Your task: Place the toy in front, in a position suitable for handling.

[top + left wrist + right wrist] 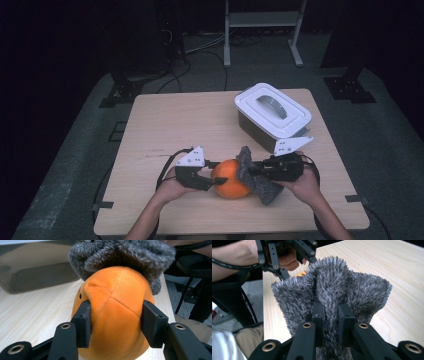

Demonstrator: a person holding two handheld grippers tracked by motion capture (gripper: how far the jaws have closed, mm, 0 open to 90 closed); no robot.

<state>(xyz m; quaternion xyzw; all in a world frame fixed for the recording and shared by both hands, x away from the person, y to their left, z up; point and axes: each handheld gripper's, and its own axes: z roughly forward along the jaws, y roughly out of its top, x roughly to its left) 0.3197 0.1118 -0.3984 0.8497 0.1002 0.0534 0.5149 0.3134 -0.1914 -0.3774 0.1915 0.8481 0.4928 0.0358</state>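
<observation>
Wiping round orange plush toy (pixel 230 179), left tongs (pixel 115 325) clamping it; right tongs (pixel 329 316) pinching fuzzy grey cloth (pixel 332 290): keep both grips firm

Both black two-jaw grippers, left gripper (pixel 212 176) and right gripper (pixel 250 171), carry white three-cornered top plates with dark screw holes, brass-ringed pivots and trailing black cables; the forearms are unsleeved

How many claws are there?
2. The left claw squeezes the orange plush near the table's front edge. The right claw pinches the grey cloth against the plush's right side.
</observation>
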